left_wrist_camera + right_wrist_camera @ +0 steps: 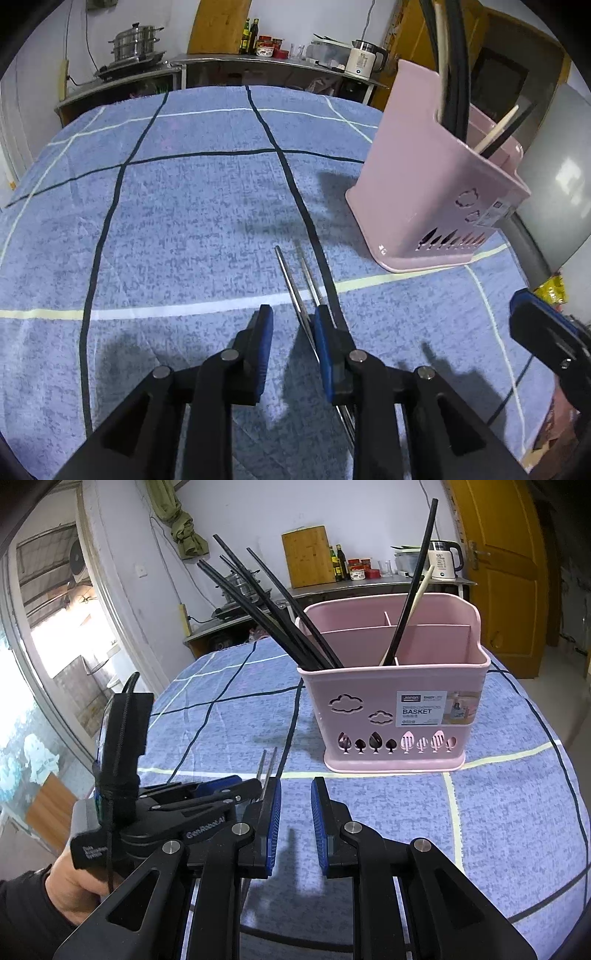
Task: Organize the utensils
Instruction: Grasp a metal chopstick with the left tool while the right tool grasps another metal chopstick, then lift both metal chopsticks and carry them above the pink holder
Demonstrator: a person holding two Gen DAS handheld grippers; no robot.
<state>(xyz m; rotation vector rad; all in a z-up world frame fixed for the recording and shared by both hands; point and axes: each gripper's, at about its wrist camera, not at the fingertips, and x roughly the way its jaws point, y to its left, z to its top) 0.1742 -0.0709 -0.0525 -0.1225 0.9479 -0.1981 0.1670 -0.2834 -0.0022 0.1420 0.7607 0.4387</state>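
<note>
The left gripper [291, 332] stands open over two metal chopsticks [295, 284] lying on the blue cloth [166, 221] — they touch only its right pad. The right gripper [295, 812] waits open and empty before the pink basket [388, 701]. If the jaws close off-centre, the thin sticks may roll aside or only one gets caught.

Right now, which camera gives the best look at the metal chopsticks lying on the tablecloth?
The left wrist view. The metal chopsticks lie in plain sight on the blue tablecloth, running past the left gripper toward the pink basket. The right wrist view shows only their tips above the right gripper's own finger.
</note>
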